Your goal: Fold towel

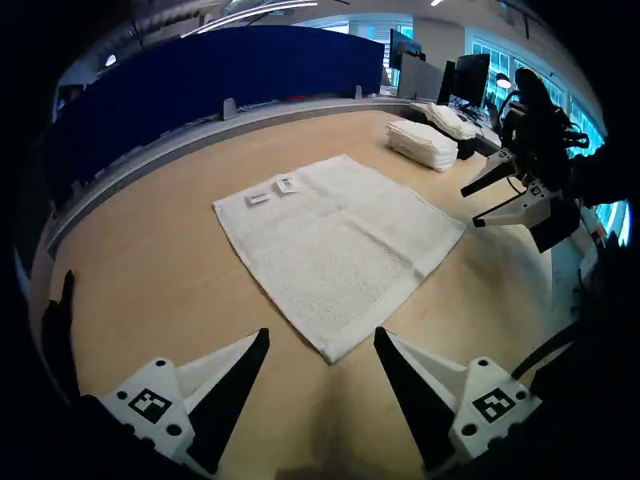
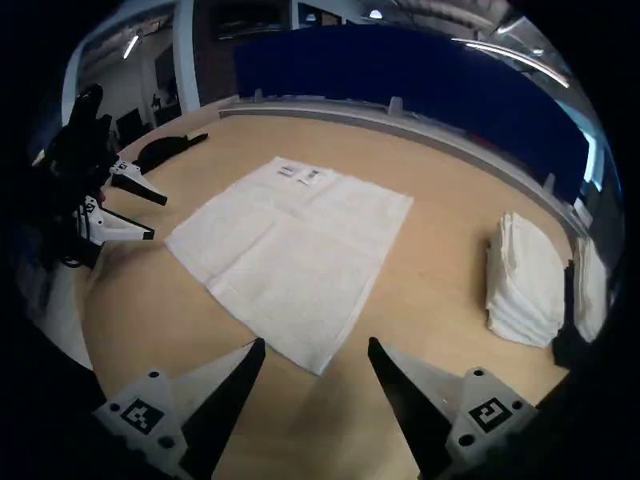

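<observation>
Both my left tool [image 1: 321, 331] and right tool [image 2: 315, 341] are wide open and empty; I should pinch neighbouring towel [image 1: 340, 240] corners low against the tabletop [image 1: 160, 272].

The towel [image 1: 340, 240] lies flat in the middle of the table [image 1: 160, 264]. Two small tags [image 1: 272, 192] sit on it near a far corner. A stack of folded towels [image 1: 422, 142] sits toward the table's right end, well apart from the towel. A second stack [image 1: 452, 120] sits just behind it. A divider [image 1: 216, 72] stands along the table's far edge. The left gripper [image 1: 320, 331] is by one near corner of the towel. The right gripper [image 2: 314, 342] is by the next corner to the right.
</observation>
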The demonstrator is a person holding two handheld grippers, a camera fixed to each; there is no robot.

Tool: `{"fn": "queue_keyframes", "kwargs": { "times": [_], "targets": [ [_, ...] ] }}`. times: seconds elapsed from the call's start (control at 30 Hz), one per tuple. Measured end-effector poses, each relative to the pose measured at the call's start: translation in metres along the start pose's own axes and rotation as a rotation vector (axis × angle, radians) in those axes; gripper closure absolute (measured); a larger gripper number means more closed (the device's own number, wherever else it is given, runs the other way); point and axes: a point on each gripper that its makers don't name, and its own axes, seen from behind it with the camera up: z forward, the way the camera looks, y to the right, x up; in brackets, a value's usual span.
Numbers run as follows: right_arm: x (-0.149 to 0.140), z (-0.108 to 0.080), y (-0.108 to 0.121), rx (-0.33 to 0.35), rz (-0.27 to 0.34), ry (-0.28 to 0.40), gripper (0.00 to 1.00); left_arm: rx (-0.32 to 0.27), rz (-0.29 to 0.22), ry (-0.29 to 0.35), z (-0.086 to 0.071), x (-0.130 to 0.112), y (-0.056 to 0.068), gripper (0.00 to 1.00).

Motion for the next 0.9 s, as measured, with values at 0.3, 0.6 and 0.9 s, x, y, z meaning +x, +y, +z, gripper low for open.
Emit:
{"fn": "queue_keyframes", "kwargs": {
  "times": [0.3,0.6,0.9],
  "targets": [
    [-0.009,0.007,0.001,0.005,0.001,-0.025,0.1,-0.017,-0.024,-0.033,0.01,-0.006,0.004,0.03],
    [-0.015,0.008,-0.001,0.019,0.005,-0.039,0.16,-0.024,-0.04,-0.081,0.013,-0.018,0.007,0.08],
    [-0.024,0.012,-0.005,0.028,-0.005,-0.069,0.25,-0.01,-0.024,-0.131,0.017,-0.029,0.008,0.27]
  ]
}}
